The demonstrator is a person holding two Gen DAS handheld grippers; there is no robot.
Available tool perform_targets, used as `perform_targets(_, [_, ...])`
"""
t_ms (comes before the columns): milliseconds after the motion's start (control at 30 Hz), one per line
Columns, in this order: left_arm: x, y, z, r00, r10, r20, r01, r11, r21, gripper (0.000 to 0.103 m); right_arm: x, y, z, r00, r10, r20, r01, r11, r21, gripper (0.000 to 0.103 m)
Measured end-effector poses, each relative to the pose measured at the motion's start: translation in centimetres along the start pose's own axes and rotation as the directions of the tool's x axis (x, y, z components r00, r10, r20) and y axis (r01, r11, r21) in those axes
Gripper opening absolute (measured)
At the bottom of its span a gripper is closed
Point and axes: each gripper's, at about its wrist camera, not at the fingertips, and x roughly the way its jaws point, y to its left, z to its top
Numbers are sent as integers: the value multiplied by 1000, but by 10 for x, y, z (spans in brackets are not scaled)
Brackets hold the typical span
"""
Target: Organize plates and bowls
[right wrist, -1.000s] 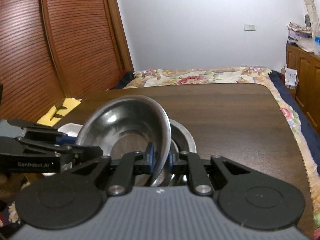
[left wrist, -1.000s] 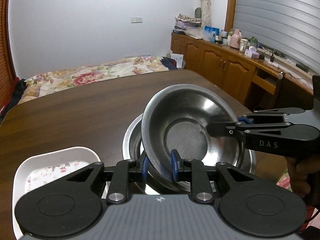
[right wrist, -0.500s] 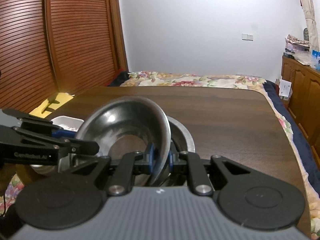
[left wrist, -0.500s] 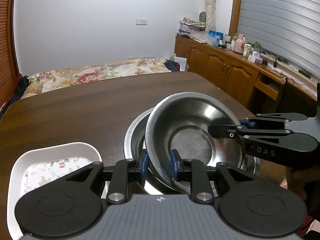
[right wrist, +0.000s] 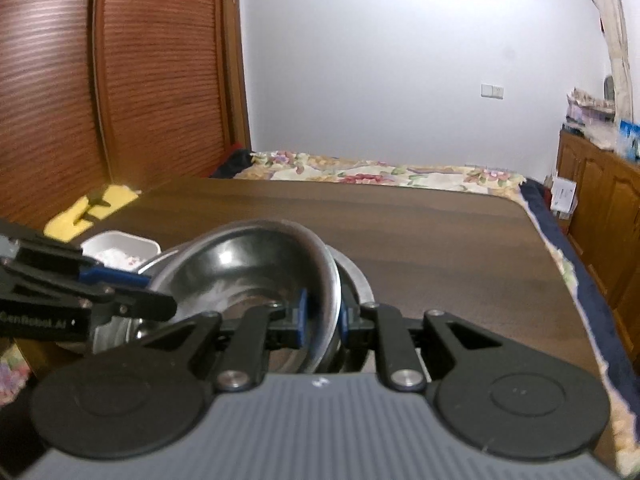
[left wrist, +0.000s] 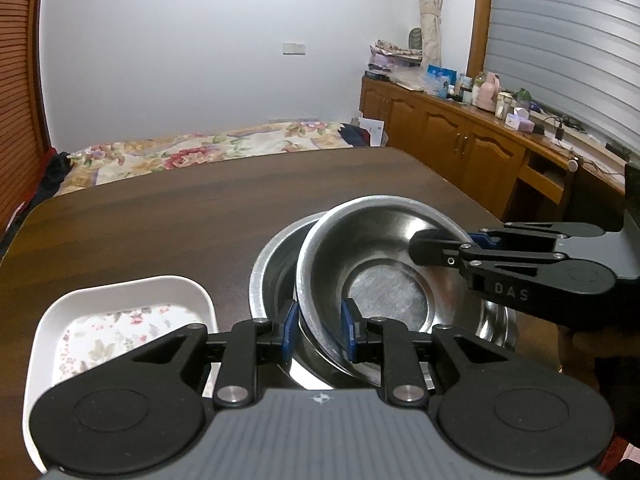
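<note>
Your right tool [right wrist: 320, 322] is opening around the upper steel bowl's [left wrist: 376, 268] rim, while your left tool [left wrist: 318, 330] is clamped on the opposite edge. The bowl sits tilted inside the larger steel bowl [left wrist: 272, 264] on the dark wood surface [left wrist: 160, 232]. Release it uneven and the smooth, thin-walled metal may slide, clang or rock rather than nest flat. Beside them lies a white, glossy rounded-square plate [left wrist: 120, 292] with a floral print
</note>
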Motion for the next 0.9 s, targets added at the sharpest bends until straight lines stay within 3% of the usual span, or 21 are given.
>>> perform_targets(400, [-12, 1, 0, 998, 16, 66, -15, 1000, -9, 28, -8, 2, 1, 999, -11, 47, 12, 1000, -12, 30])
perform_targets(500, [-13, 3, -2, 997, 22, 76, -21, 1000, -11, 37, -15, 1, 1, 998, -19, 65, 19, 1000, -1, 33])
perform_targets(633, [-14, 4, -4, 994, 46, 99, -45, 999, -10, 62, -20, -3, -1, 996, -26, 80, 24, 999, 23, 58])
perform_targets(733, [-13, 3, -7, 991, 67, 113, -67, 998, -9, 80, -20, -4, -4, 996, -33, 78, 32, 999, 20, 61])
perform_targets(900, [-7, 2, -15, 989, 83, 120, -82, 997, -15, 84, -15, -2, -10, 997, -38, 71, 36, 999, 29, 72])
